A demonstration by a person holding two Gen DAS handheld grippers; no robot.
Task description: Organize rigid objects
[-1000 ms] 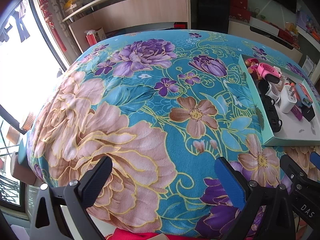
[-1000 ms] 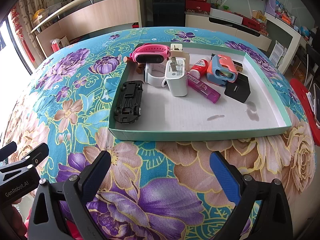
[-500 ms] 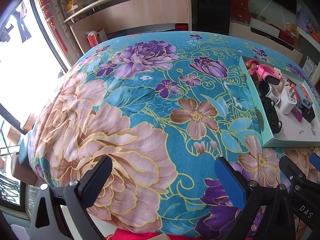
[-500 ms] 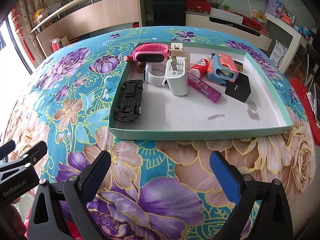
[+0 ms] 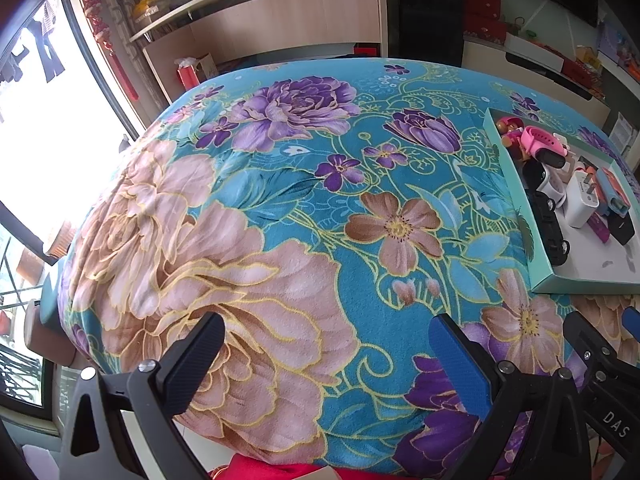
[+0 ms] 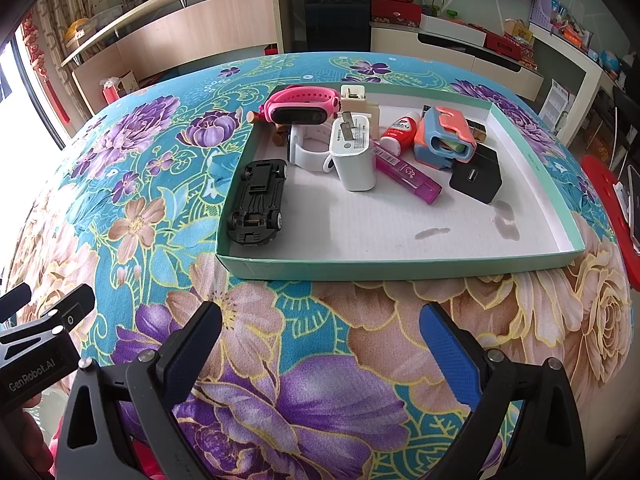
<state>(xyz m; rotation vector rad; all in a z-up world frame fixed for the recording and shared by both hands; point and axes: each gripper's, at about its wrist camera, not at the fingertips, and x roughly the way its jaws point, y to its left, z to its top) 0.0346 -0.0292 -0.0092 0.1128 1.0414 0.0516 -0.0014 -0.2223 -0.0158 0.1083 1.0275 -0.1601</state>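
Note:
A shallow green-rimmed tray (image 6: 400, 269) lies on the floral cloth, holding several items: an upside-down black toy car (image 6: 259, 201), a pink watch (image 6: 301, 105), a white watch band (image 6: 308, 151), a white charger (image 6: 354, 152), a magenta tube (image 6: 408, 171), a black cube adapter (image 6: 476, 178) and a blue-and-orange case (image 6: 444, 138). My right gripper (image 6: 320, 350) is open near the table's front edge, short of the tray, holding nothing. My left gripper (image 5: 326, 356) is open over bare cloth, with the tray (image 5: 536, 254) to its right.
The floral blanket (image 5: 280, 220) covers the whole table and drops off at the left and front edges. Shelving and cabinets (image 6: 200, 36) stand behind the table. A red stool (image 6: 610, 216) stands at the right. The left gripper's body (image 6: 38, 354) shows at the right view's lower left.
Both views have shifted slightly, with the table appearing a little lower and farther in the left wrist view. Both grippers stay open and nothing in the tray has moved.

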